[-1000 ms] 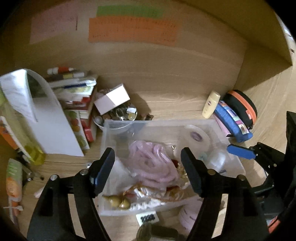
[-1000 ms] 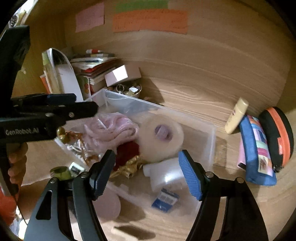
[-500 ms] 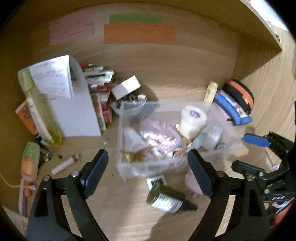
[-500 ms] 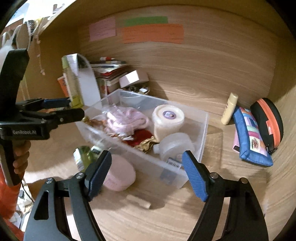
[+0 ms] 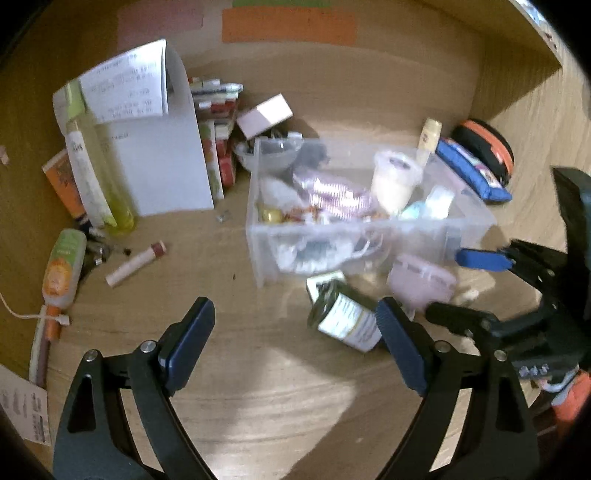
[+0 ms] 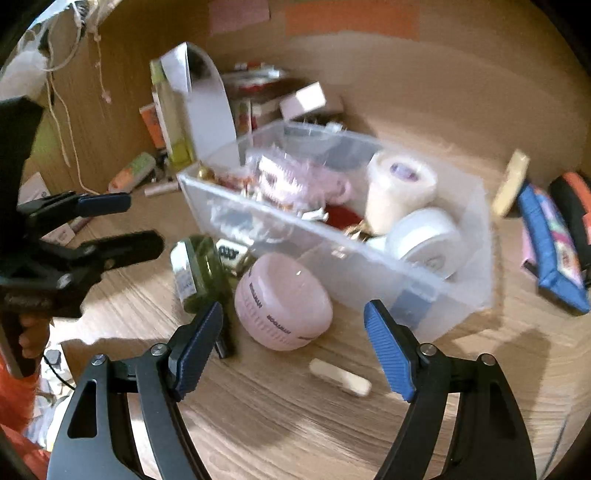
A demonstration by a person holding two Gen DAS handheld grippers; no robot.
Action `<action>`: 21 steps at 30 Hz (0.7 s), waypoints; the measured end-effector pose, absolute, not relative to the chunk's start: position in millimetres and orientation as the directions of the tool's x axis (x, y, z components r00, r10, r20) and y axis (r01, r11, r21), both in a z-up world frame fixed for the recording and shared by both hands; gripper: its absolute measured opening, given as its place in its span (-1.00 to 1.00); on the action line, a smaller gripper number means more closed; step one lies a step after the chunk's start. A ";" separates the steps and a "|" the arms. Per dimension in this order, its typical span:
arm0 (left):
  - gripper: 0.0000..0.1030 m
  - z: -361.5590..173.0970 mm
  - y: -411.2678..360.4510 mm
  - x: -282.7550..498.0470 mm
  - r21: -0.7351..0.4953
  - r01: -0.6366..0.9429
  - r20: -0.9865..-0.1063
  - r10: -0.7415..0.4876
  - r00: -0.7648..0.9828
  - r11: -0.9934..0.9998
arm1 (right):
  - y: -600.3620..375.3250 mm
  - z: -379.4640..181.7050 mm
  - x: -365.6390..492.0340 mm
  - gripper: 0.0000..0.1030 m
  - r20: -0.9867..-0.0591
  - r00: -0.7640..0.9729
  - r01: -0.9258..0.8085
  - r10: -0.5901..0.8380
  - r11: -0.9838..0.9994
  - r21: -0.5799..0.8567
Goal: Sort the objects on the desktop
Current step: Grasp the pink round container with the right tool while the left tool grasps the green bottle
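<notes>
The pink round case (image 6: 282,301) bears raised lettering, upside down and too blurred to read surely.

A light wood-grain worktop (image 5: 280,391) sits in a matching wooden alcove; orange (image 5: 288,25) and pink paper strips (image 5: 160,20) are stuck on its back panel (image 5: 388,85). Warm, dim light.

free: bare desk (image 5: 258,387) front | blocked: bin (image 5: 369,236), bottle (image 5: 347,317)
</notes>
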State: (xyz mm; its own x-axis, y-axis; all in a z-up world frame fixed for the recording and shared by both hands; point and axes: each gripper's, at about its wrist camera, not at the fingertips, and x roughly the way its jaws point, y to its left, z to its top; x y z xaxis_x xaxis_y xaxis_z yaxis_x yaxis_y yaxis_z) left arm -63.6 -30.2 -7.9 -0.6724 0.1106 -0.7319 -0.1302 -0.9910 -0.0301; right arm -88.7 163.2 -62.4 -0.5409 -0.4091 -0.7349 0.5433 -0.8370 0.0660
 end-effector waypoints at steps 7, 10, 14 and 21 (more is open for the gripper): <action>0.77 -28.0 -24.2 -63.6 -0.036 -0.166 -0.775 0.132 -0.618 -0.986 | 150.7 -82.5 -110.2 0.48 -0.782 -0.463 0.551 -0.417 -0.827 0.115; 0.77 -32.9 -23.3 -69.3 -0.051 -0.176 -0.785 0.148 -0.601 -0.983 | 151.3 -87.1 -116.6 0.39 -0.791 -0.442 0.545 -0.423 -0.827 0.138; 0.77 -35.8 -18.7 -77.8 -0.075 -0.191 -0.794 0.175 -0.583 -0.979 | 156.8 -89.0 -119.0 0.21 -0.782 -0.411 0.539 -0.468 -0.817 0.205; 0.77 -38.0 -2.7 -91.3 -0.078 -0.231 -0.799 0.199 -0.568 -0.970 | 164.3 -76.3 -111.0 0.21 -0.762 -0.468 0.536 -0.447 -0.830 0.157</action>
